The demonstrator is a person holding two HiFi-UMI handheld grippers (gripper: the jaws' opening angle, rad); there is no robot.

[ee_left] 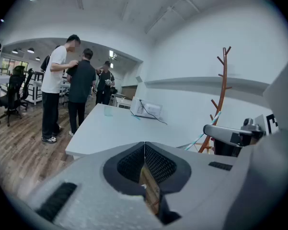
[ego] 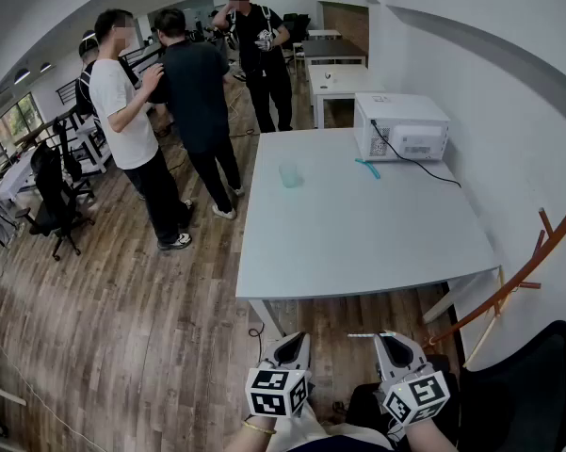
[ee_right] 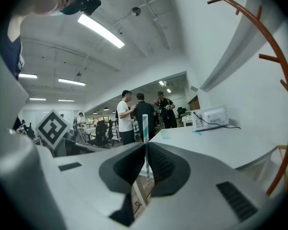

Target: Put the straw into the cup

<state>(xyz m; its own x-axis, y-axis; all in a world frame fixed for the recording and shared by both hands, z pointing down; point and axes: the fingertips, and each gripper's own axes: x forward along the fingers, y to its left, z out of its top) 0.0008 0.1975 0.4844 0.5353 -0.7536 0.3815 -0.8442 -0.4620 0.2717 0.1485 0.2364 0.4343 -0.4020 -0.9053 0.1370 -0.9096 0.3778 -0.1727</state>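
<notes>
A clear pale-blue cup (ego: 290,174) stands on the far part of the white table (ego: 358,243), far ahead of both grippers. It also shows small in the left gripper view as the cup (ee_left: 108,110) and in the right gripper view as the cup (ee_right: 166,134). My right gripper (ee_right: 146,150) is shut on a teal-and-white striped straw (ee_right: 145,128), which stands upright between the pads. The straw (ee_left: 201,138) shows slanted in the left gripper view. My left gripper (ee_left: 144,145) is shut with nothing in it. Both the left gripper (ego: 292,339) and the right gripper (ego: 388,339) hang short of the table's near edge.
A white microwave (ego: 402,127) sits at the table's far right with a teal object (ego: 367,168) beside it. Three people (ego: 184,92) stand left of and behind the table. An orange coat rack (ego: 537,252) leans at the right wall. Office chairs (ego: 52,196) stand far left.
</notes>
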